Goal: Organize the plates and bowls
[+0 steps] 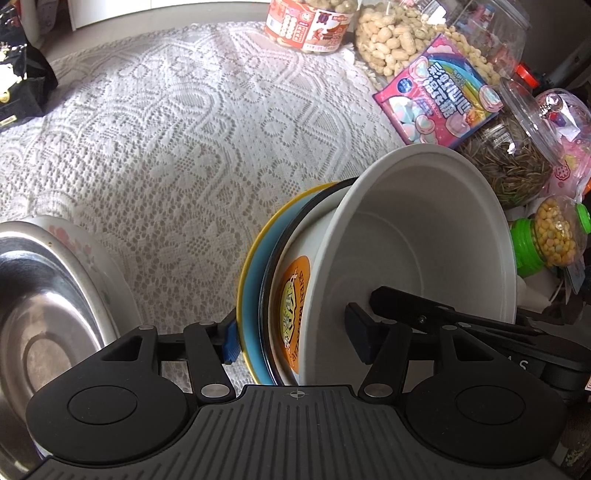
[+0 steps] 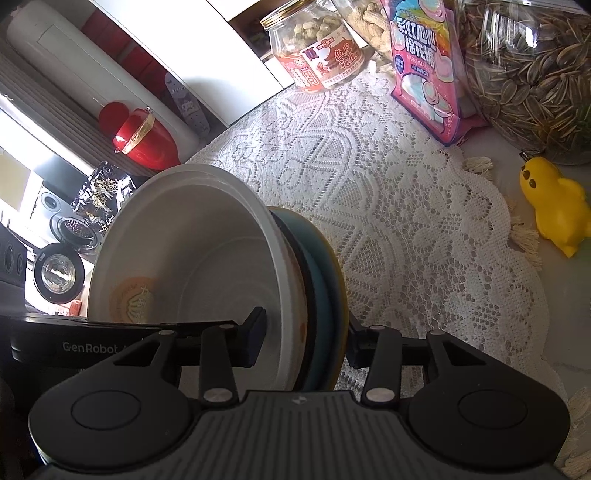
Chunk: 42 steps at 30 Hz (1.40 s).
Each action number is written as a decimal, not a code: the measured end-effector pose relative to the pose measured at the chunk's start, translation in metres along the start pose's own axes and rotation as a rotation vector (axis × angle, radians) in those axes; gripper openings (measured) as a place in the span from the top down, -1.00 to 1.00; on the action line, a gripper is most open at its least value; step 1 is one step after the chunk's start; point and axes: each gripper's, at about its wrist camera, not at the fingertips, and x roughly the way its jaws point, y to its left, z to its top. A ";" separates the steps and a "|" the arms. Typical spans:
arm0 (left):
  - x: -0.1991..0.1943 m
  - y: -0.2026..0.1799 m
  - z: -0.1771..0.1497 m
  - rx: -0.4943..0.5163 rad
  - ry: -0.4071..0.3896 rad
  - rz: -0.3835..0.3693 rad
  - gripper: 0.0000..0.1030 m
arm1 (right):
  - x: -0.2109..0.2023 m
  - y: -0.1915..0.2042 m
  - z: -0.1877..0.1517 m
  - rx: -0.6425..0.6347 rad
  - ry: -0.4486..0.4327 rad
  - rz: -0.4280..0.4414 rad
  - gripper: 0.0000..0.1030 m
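A stack of nested dishes is held on edge above the lace cloth [image 1: 177,122] covering the counter [image 2: 554,291], gripped from both sides. The white bowl [image 1: 424,236] with an orange label sits innermost, opening toward the right in the left wrist view; behind it nest a black-rimmed dish [image 1: 271,254] and a blue plate [image 1: 251,280] with a yellow rim.

The left hand-held gripper [image 1: 291,341] pinches the near rim of the stack, one finger against the blue plate's back and the other inside the white bowl. The right hand-held gripper [image 2: 306,336] straddles the same stack, one finger inside the white bowl [image 2: 192,236] and the other behind the blue plate [image 2: 325,280]; its jaws are closing onto the rims.

At the near left of the left wrist view, a steel bowl [image 1: 40,314] rests in a floral plate [image 1: 88,251] on the cloth. Along the far right stand a peanut jar [image 1: 310,22], a pink marshmallow bag [image 1: 439,92] and a tub of sunflower seeds [image 1: 509,158]. A yellow duck toy [image 2: 554,203] lies off the cloth's edge.
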 end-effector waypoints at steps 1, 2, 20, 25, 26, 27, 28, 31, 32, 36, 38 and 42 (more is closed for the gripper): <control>0.000 -0.001 -0.001 0.000 0.007 -0.005 -0.20 | -0.002 0.000 -0.001 0.002 0.002 -0.007 0.15; 0.001 -0.002 -0.002 0.001 0.014 -0.014 -0.21 | -0.005 -0.001 -0.001 0.003 0.001 -0.014 0.15; 0.010 -0.016 -0.004 0.089 0.006 -0.030 -0.23 | -0.010 -0.018 -0.008 0.009 -0.042 0.008 0.13; 0.012 -0.015 -0.002 0.085 0.032 -0.036 -0.24 | -0.011 -0.017 -0.008 0.003 -0.042 0.006 0.13; 0.012 -0.015 -0.002 0.088 0.035 -0.035 -0.24 | -0.011 -0.017 -0.008 0.001 -0.042 0.005 0.13; 0.013 -0.015 -0.001 0.088 0.040 -0.036 -0.24 | -0.011 -0.017 -0.008 0.001 -0.042 0.005 0.13; 0.013 -0.014 -0.001 0.083 0.048 -0.039 -0.25 | -0.011 -0.017 -0.008 0.000 -0.041 0.005 0.13; 0.015 -0.012 0.000 0.055 0.083 -0.046 -0.25 | -0.011 -0.016 -0.009 -0.004 -0.041 0.004 0.13; 0.016 -0.012 0.001 0.044 0.093 -0.046 -0.24 | -0.011 -0.016 -0.008 -0.003 -0.041 0.005 0.13; 0.017 -0.012 0.002 0.031 0.118 -0.048 -0.23 | -0.010 -0.016 -0.008 -0.006 -0.039 0.006 0.12; 0.018 -0.012 0.002 0.030 0.118 -0.051 -0.22 | -0.010 -0.016 -0.008 -0.010 -0.039 0.005 0.11; 0.017 -0.010 0.004 0.017 0.132 -0.056 -0.16 | -0.008 -0.017 -0.008 -0.008 -0.029 0.020 0.06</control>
